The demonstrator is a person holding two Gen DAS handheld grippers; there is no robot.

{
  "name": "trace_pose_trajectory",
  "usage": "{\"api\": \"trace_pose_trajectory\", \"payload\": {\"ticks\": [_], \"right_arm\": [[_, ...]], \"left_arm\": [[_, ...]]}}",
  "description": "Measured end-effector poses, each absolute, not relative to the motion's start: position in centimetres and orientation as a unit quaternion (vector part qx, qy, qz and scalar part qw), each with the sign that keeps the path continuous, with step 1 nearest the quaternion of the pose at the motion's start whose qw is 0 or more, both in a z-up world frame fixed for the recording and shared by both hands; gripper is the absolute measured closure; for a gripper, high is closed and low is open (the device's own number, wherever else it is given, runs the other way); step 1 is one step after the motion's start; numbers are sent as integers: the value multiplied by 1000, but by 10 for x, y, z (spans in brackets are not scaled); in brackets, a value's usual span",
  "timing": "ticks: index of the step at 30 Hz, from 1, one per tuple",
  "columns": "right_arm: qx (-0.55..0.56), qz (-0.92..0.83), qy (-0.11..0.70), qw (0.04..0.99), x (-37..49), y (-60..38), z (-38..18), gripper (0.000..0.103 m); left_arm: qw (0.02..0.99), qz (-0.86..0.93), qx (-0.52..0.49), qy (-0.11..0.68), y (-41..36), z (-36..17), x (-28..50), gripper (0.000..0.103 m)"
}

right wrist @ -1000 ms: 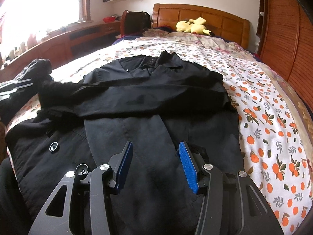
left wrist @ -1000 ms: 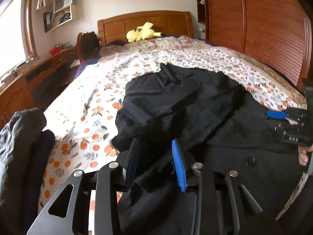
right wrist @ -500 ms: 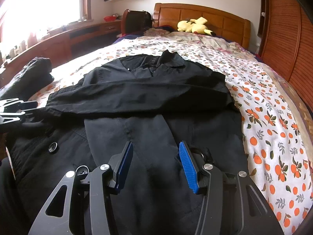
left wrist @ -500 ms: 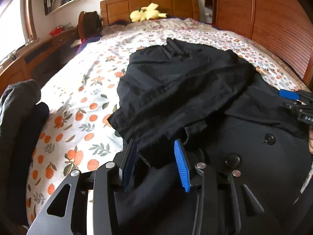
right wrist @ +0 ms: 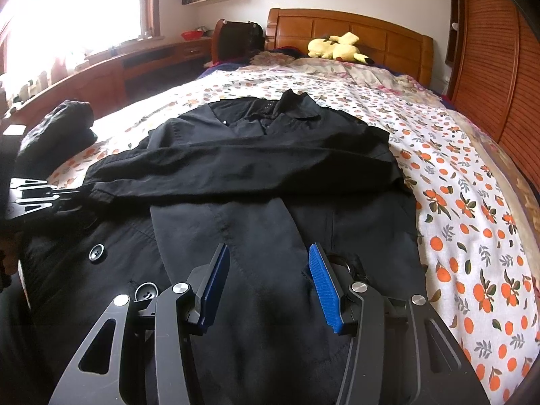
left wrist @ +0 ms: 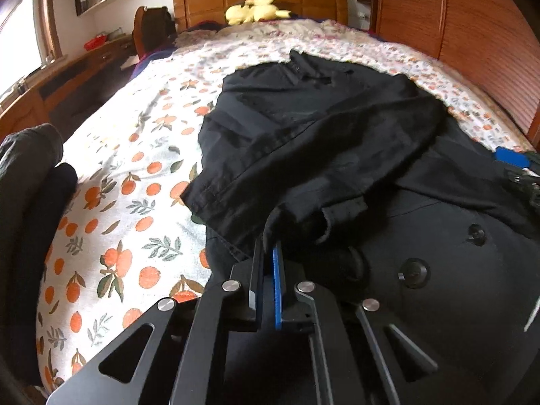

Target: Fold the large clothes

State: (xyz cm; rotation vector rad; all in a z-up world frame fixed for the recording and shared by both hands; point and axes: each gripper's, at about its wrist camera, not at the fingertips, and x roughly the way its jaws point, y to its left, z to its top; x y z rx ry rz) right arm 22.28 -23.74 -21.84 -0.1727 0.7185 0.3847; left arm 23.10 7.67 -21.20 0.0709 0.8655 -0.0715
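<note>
Across the near half of the bed [right wrist: 455,155], on an orange-print sheet [left wrist: 128,175], a black coat [right wrist: 256,175] lies front up with its collar toward the headboard [right wrist: 354,38]. One sleeve [right wrist: 236,172] is folded across the chest, cuff end at the coat's left-hand edge in the right wrist view. Large buttons [right wrist: 97,252] show on the lower front panel.

Left gripper [left wrist: 268,256]: the jaws have just been closing and now stand together, clamped on a fold of black cloth at the cuff end of the sleeve; the cloth rises from between the blue pads [left wrist: 277,270]. In the right wrist view this gripper sits at the far left, touching the cuff.

Right gripper [right wrist: 270,270]: the jaws stand apart over the lower front of the coat, nothing pinched between them. Whether the tips touch the fabric cannot be told.

Beyond the coat, a yellow plush toy [right wrist: 337,47] rests against the headboard. A dark bundle of clothing [right wrist: 57,131] lies at the bed's window-side edge. A slatted wooden wardrobe [right wrist: 499,77] stands along the opposite side.
</note>
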Motion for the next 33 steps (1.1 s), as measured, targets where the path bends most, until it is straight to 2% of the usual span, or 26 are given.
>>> {"api": "trace_pose_trajectory", "payload": {"ticks": [9,19,22,24,28,30,33], "right_arm": [[-81,188,348,915,221,-238,-216,55],[-81,188,348,915,221,-239,-216,55],[-82,189,349,914,221,-238,-216,55],[-83,189,349,914,220,-237,-217,55],[-83,191,349,914,220,-236,-219,55],[-86,191,349,914,219,-236,-219,55],[-85,194,346,914,218,-234,-218,55]], "left_arm": [[921,-84,20,381,49,-179,173,99],[924,-95,8,370,33,-182,153,97],[928,-86,8,362,39,-181,150,81],[932,-80,5,353,43,-178,145,56],[939,-62,5,338,53,-173,137,28],[943,-47,6,330,60,-170,133,7],[945,-35,6,324,71,-168,129,2]]}}
